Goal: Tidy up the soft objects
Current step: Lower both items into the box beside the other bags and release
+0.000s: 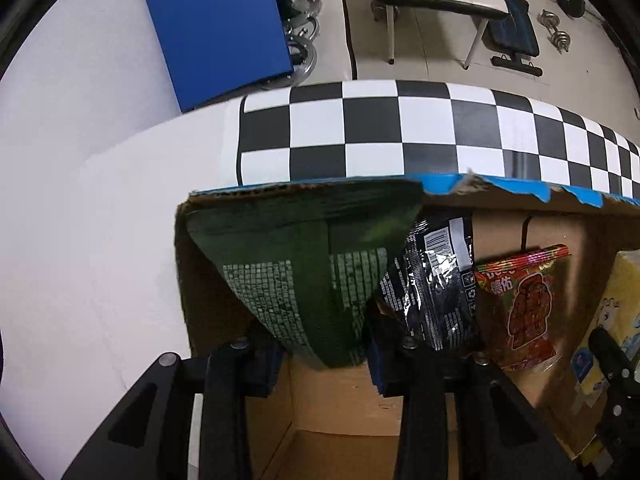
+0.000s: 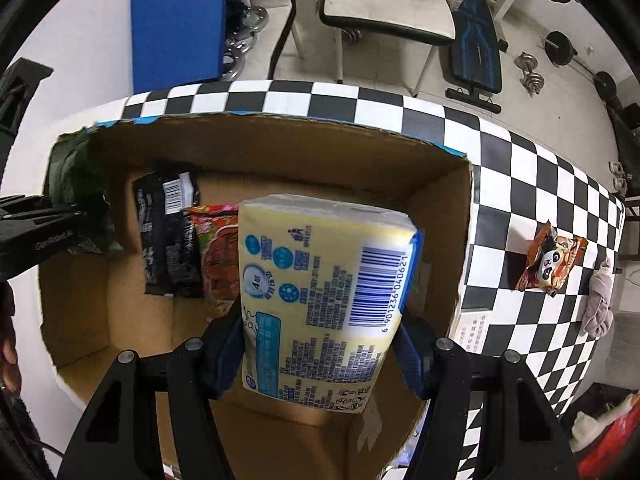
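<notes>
Item one: cardboard box, open-topped, blue tape along its torn rim, standing on a counter covered in black-and-white check. Contents already lodged against the far wall: a black foil packet and a red snack packet, side by side and touching. Item two: yellow tissue pack, barcode uppermost, clenched crosswise between the blue pads of the right tongs and hanging above the right half of the box interior, not yet resting on the floor of the box. Item three: dark green packet, printed side showing, pinched at its lower end by the left tongs; it stands in the left corner of the box with its top edge level with the rim. Outstanding stock on the counter, well apart from the box: a panda-print snack packet and a grey cloth bundle. Step in hand, as judged: depositing both held goods into the box. Next move calls for lowering each until it is seated beside the packets already stowed, then releasing without tipping the row; the tissue pack is bulky and may crowd the red packet.
</notes>
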Demonstrator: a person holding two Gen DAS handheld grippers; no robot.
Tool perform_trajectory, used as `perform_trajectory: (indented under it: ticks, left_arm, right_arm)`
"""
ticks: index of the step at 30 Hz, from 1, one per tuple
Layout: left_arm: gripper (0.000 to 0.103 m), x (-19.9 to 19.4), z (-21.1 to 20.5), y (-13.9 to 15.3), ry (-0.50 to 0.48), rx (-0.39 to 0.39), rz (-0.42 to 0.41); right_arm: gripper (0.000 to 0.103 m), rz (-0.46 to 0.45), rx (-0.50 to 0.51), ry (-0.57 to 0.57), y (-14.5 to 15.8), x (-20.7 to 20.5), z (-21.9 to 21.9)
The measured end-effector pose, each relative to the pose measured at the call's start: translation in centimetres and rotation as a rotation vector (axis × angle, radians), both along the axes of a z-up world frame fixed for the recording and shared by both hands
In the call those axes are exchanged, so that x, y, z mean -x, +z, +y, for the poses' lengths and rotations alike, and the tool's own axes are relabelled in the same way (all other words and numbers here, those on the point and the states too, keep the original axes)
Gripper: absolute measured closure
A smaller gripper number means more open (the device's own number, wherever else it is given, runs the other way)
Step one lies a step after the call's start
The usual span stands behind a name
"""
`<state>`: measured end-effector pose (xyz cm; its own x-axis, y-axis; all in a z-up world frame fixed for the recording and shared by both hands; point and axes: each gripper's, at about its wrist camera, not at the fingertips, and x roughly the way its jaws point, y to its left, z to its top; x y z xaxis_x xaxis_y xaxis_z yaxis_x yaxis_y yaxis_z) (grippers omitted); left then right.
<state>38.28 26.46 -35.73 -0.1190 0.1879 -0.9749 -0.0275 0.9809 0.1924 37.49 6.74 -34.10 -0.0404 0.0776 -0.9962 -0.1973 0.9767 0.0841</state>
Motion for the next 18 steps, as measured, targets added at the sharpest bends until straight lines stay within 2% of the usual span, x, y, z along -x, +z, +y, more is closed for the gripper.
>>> perform_trajectory:
  ticks: [3, 5, 6, 7, 8, 9, 12, 14, 18]
  left_arm:
    - [0.061, 0.0, 0.4, 0.5, 0.046, 0.049, -0.005]
    - [0.058, -0.1, 0.6, 1.1, 0.061, 0.064, -0.019]
    - [0.048, -0.3, 0.6, 1.2, 0.063, 0.064, -0.027]
    - [0.029, -0.3, 0.6, 1.4, 0.068, 0.064, -0.037]
    - [0.021, -0.4, 0.7, 1.6, 0.072, 0.065, -0.043]
    - [0.014, -0.3, 0.8, 1.9, 0.077, 0.067, -0.054]
    - [0.013, 0.1, 1.0, 2.5, 0.094, 0.088, -0.071]
    - [0.011, 0.7, 1.0, 3.0, 0.103, 0.096, -0.09]
    - [0.004, 2.5, 1.1, 4.0, 0.112, 0.104, -0.127]
  right_arm:
    - [0.033, 0.057, -0.011, -0.016, -0.9, -0.4, 0.0]
    - [0.03, 0.054, -0.008, -0.025, -0.8, -0.4, -0.1]
    - [0.02, 0.046, -0.008, -0.026, -0.6, -0.4, 0.0]
    - [0.015, 0.039, -0.01, -0.028, -0.4, -0.4, 0.0]
    - [0.01, 0.032, -0.008, -0.032, -0.2, -0.3, 0.0]
    - [0.01, 0.029, -0.007, -0.034, -0.1, -0.3, 0.1]
    - [0.008, 0.023, -0.009, -0.032, 0.4, -0.2, 0.2]
    - [0.0, 0.011, -0.007, -0.035, 0.9, 0.2, 0.3]
    - [0.0, -0.026, -0.045, -0.054, 2.1, 1.4, 0.6]
